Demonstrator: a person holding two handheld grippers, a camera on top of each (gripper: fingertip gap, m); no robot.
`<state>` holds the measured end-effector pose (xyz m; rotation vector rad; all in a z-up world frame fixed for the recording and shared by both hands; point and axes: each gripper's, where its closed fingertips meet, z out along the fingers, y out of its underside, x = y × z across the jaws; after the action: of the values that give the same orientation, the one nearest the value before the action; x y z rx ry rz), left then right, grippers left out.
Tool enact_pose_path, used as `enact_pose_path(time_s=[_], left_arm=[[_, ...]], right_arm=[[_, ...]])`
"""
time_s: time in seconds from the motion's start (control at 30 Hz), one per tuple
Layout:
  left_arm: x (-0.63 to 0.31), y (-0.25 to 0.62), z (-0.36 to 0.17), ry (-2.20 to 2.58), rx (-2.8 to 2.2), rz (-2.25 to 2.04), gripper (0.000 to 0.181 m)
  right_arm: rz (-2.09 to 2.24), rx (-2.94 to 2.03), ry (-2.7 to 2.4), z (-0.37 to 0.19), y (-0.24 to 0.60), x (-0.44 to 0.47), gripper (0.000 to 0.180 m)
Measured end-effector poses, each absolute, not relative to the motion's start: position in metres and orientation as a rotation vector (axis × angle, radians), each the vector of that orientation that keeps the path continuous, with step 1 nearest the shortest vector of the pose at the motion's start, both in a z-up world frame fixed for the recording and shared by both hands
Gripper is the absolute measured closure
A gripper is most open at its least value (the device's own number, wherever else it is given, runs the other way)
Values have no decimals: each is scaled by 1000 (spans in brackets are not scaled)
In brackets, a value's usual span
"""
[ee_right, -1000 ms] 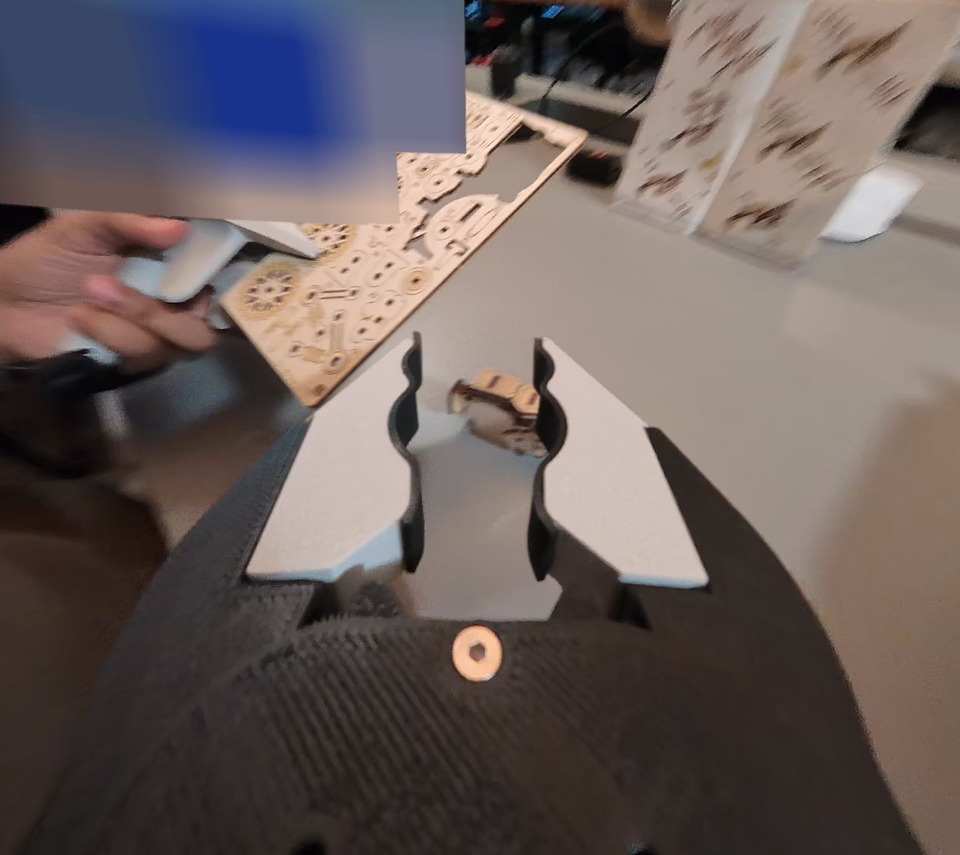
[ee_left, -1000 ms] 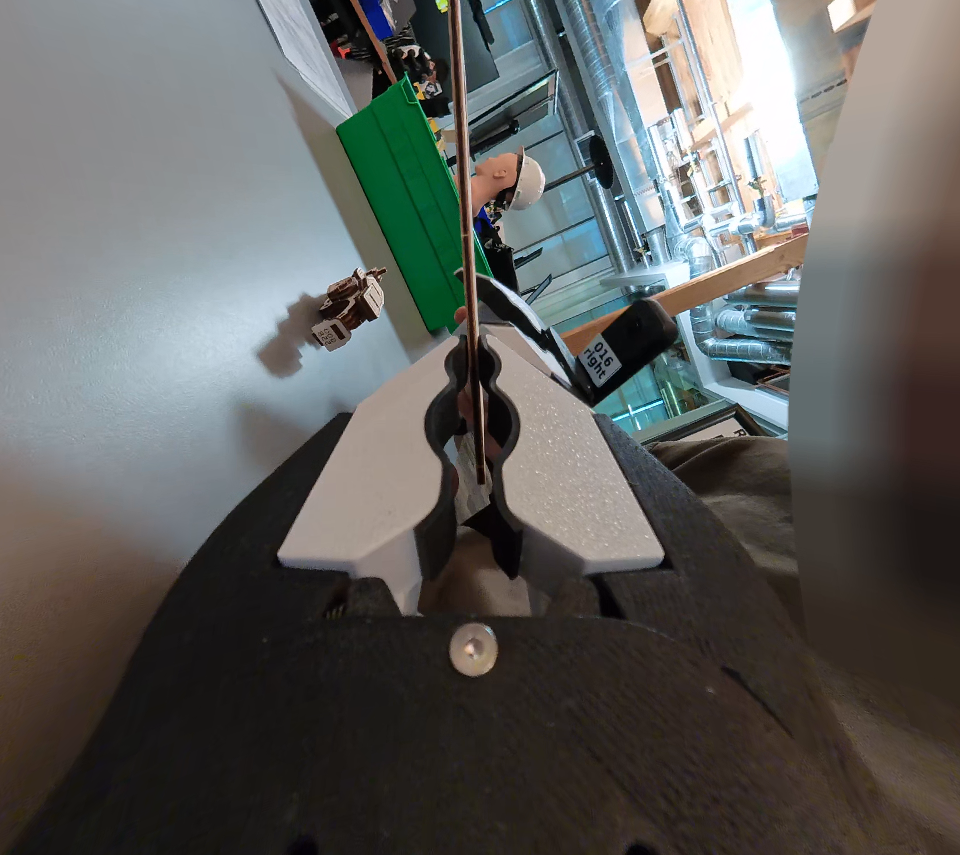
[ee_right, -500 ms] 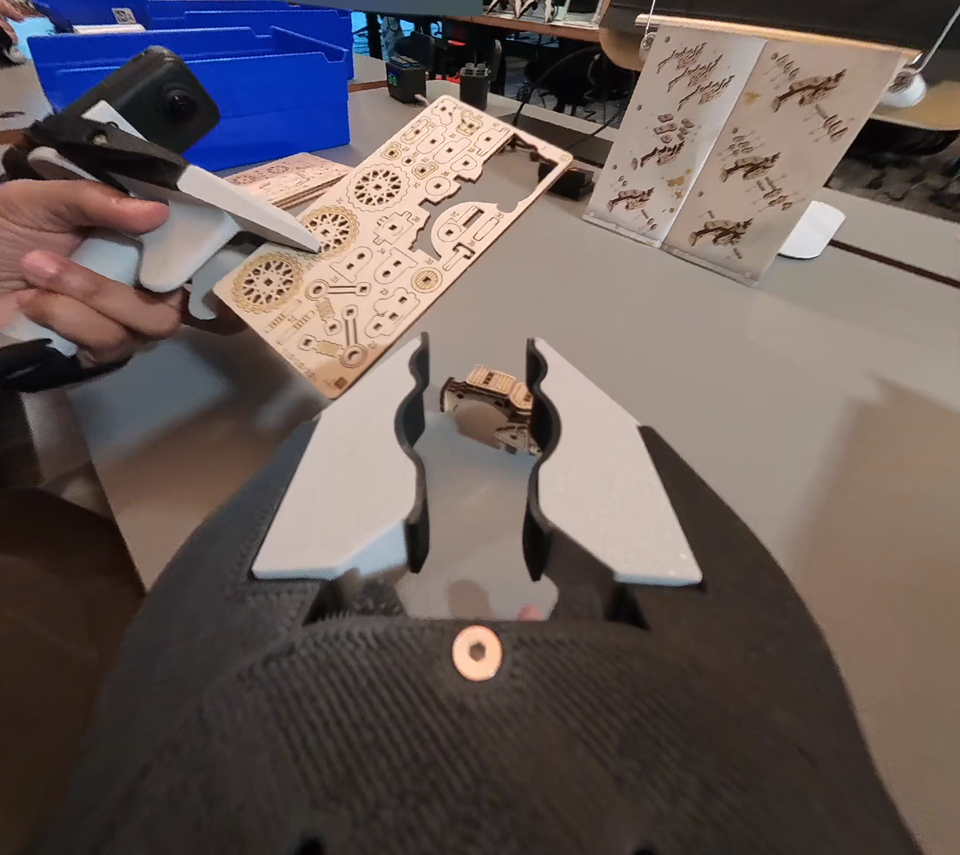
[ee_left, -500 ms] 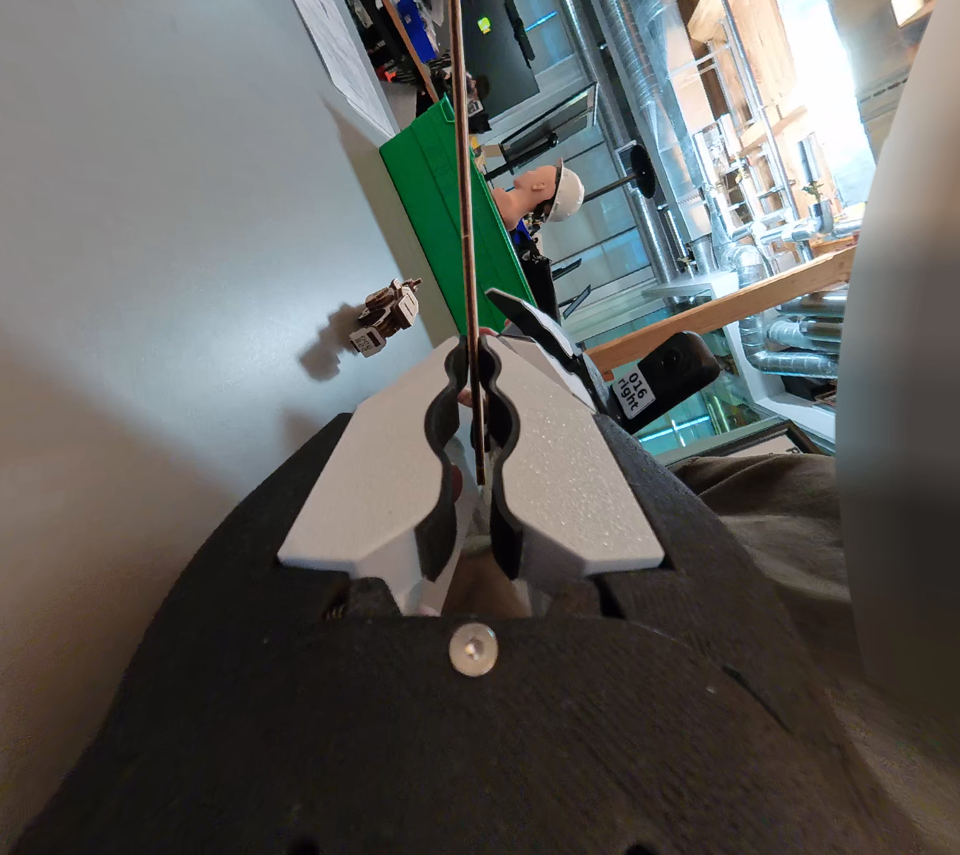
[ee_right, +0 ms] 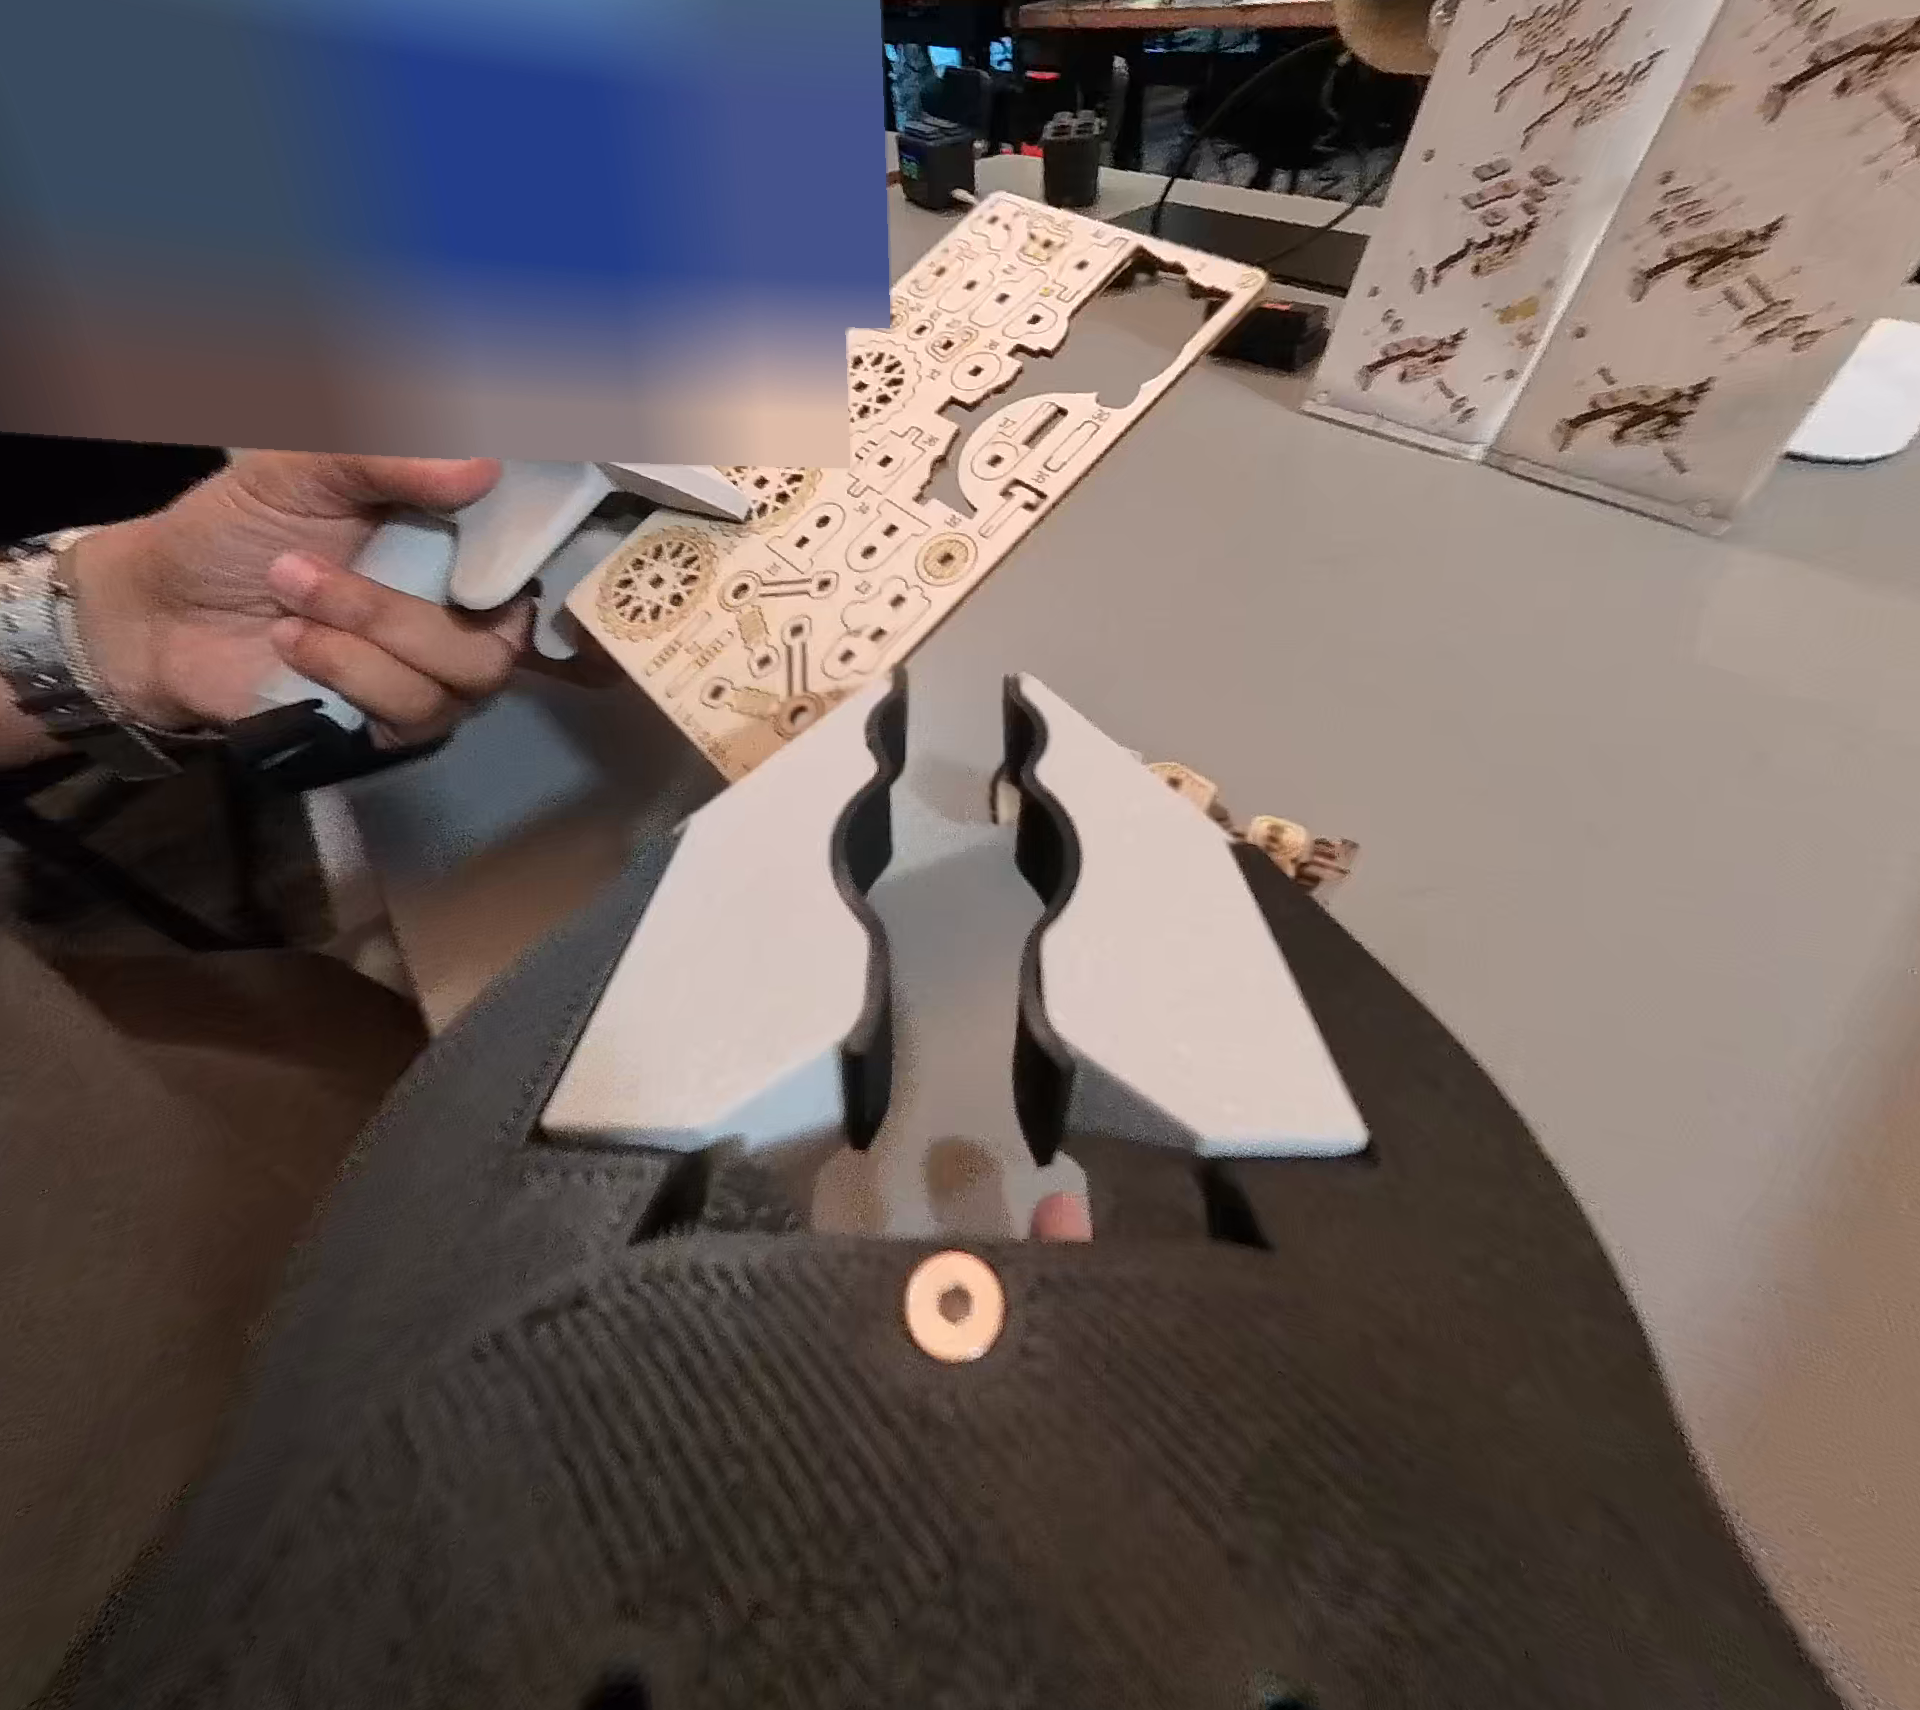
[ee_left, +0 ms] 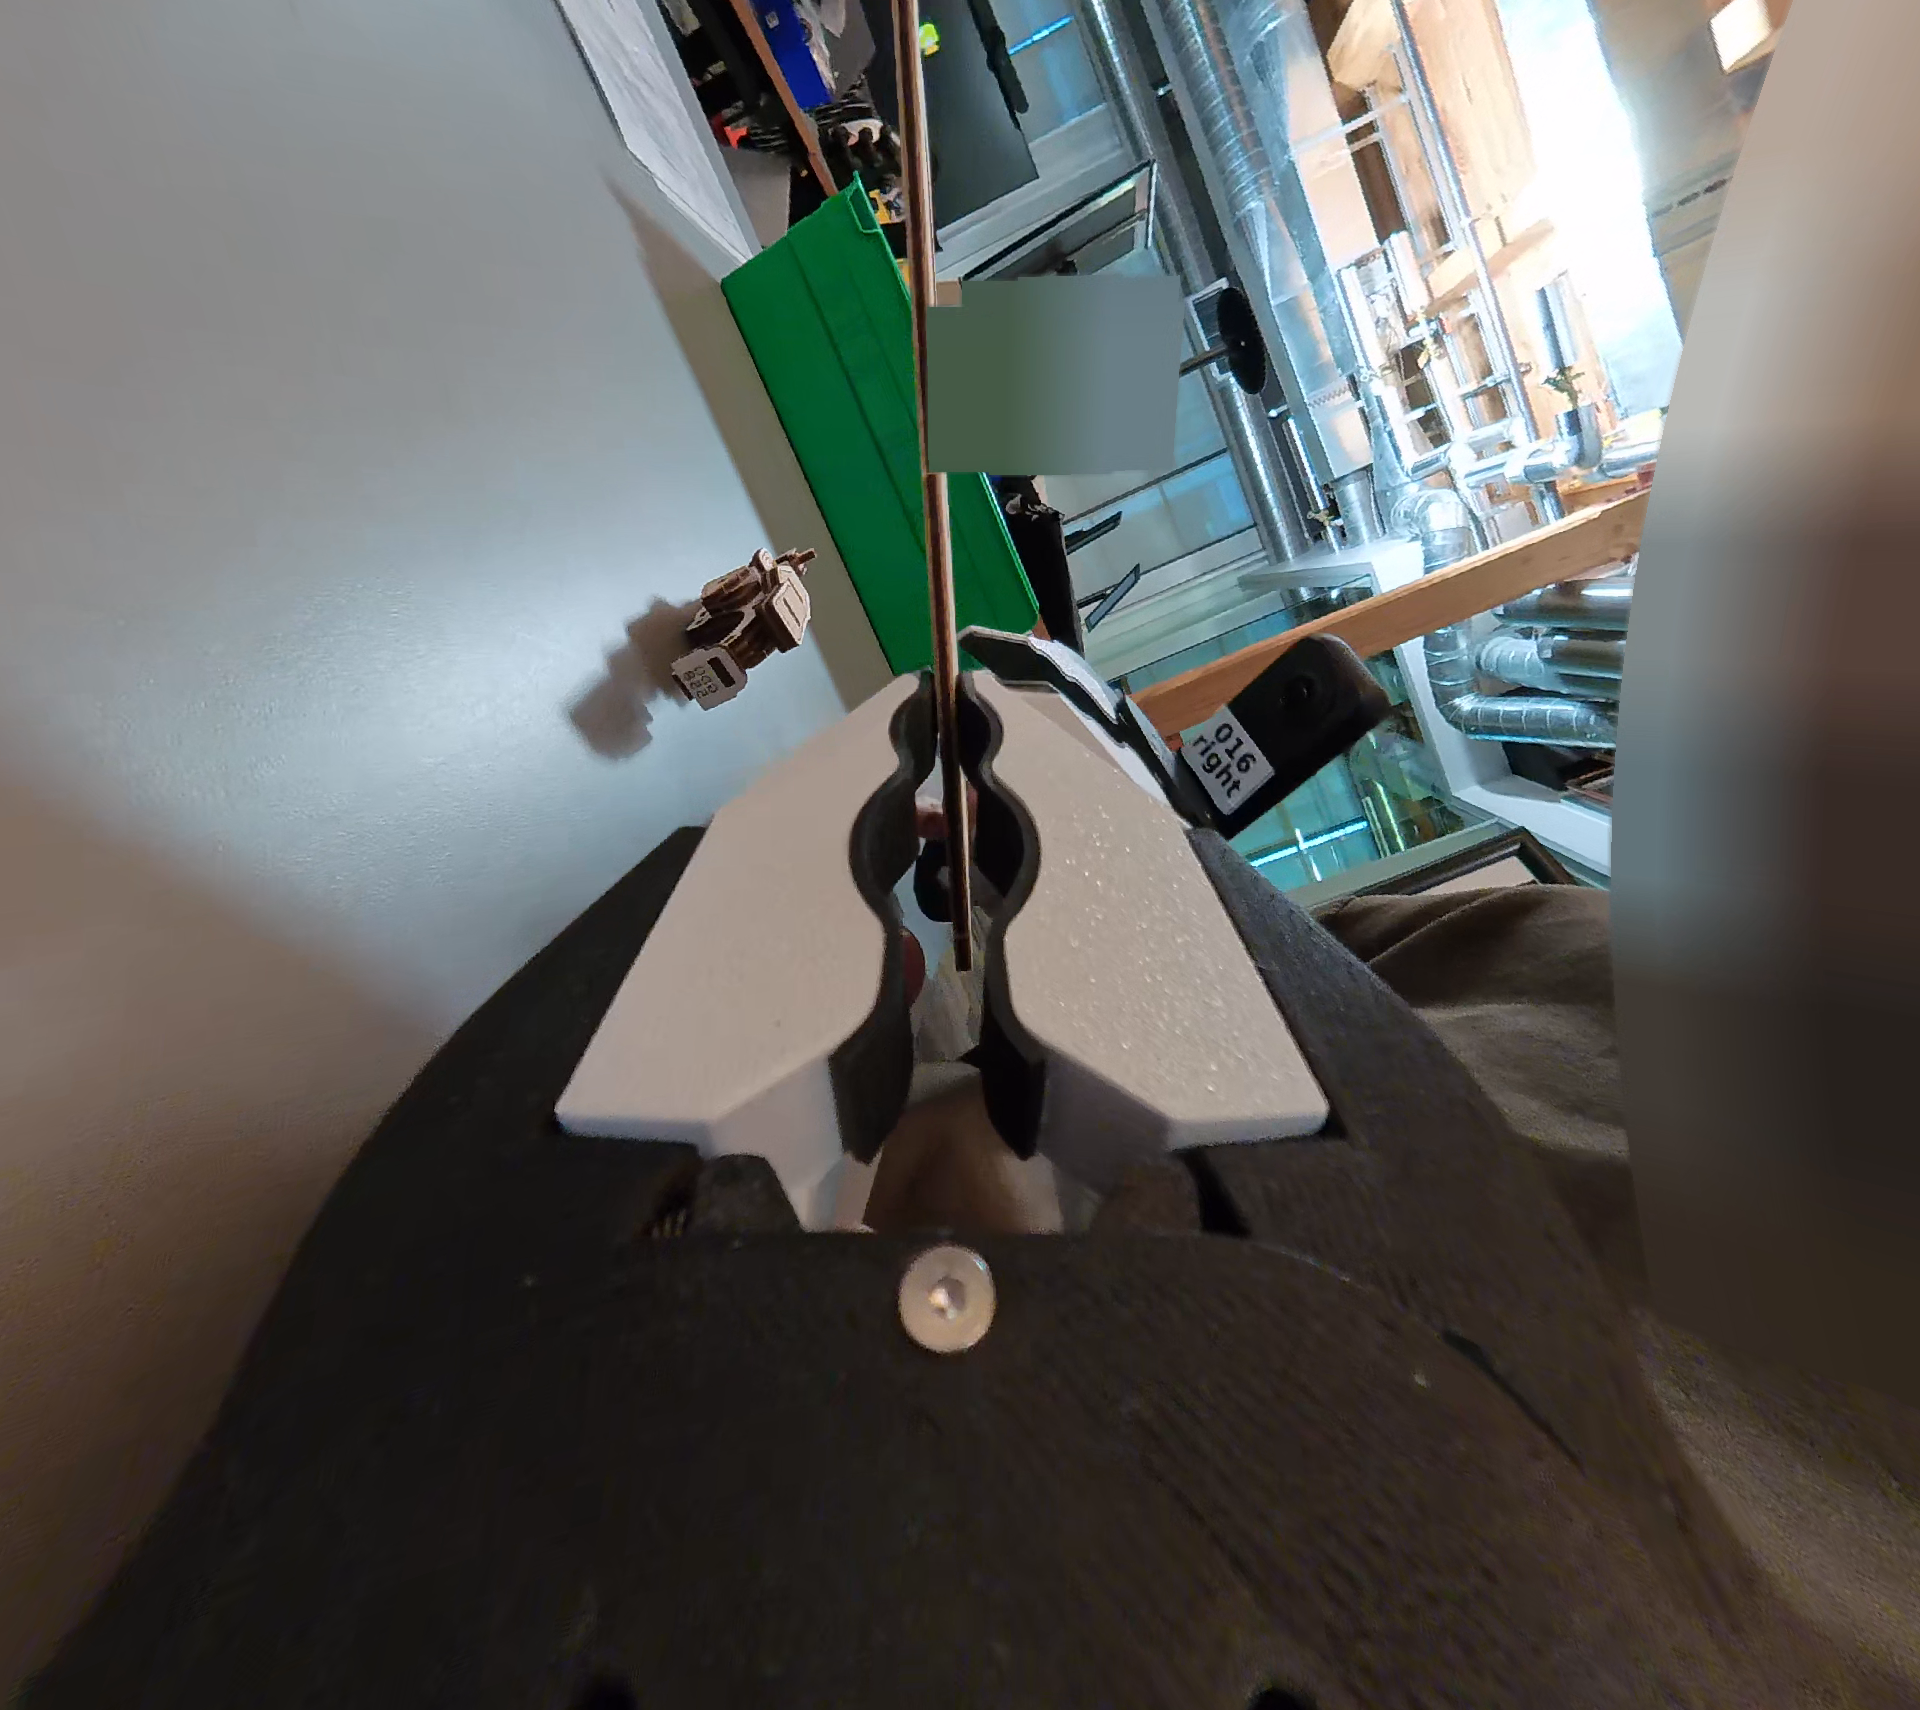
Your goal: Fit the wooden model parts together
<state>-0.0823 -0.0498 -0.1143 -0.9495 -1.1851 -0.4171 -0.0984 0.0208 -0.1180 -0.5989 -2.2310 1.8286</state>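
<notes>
My left gripper (ee_left: 943,684) is shut on a thin wooden parts sheet (ee_left: 920,206), which I see edge-on, standing straight up between the pads. In the right wrist view that sheet (ee_right: 935,517) is flat and pale, cut with gears and links, and the left gripper (ee_right: 717,507) holds it tilted above the grey table (ee_right: 1455,725). My right gripper (ee_right: 956,689) is open with a narrow gap, and only bare table shows between its pads. A small assembled wooden model (ee_right: 1288,839) lies on the table just right of the right finger, partly hidden by it. It also shows in the left wrist view (ee_left: 750,621).
A person's hand (ee_right: 260,600) grips the left gripper's handle. Two white instruction sheets (ee_right: 1621,206) stand at the back right of the table. A green bin (ee_left: 831,413) stands beyond the model. Desks and equipment fill the background.
My right jaws have narrowed on air. The right gripper has shifted left, so the small model went from between its fingertips to behind the right finger. The left gripper stays shut on the sheet.
</notes>
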Motion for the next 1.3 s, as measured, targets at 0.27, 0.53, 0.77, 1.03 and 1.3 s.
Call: enact_pose_path(time_s=[0.27,0.53,0.77,1.03,1.3], left_arm=[[-75,-39,-113,-1146,-1008,-431,181],[-68,-26,-115,-1107,-1110,-392,181],[-64,-23,-117,-1089,-1168,-358,181],[-65,-21,-124,-1109,-1220,-303,181],[-64,-19,-129,-1140,-1246,-291,181]], right_arm=[[2109,-889,-2450,-126,14,-82,160],[2244,-1100,-2542,-130,14,-77,170],[2259,-1187,-2582,-132,16,-78,173],[2157,-1244,-2632,-142,16,-79,172],[2122,-1304,-2661,-149,17,-79,172]])
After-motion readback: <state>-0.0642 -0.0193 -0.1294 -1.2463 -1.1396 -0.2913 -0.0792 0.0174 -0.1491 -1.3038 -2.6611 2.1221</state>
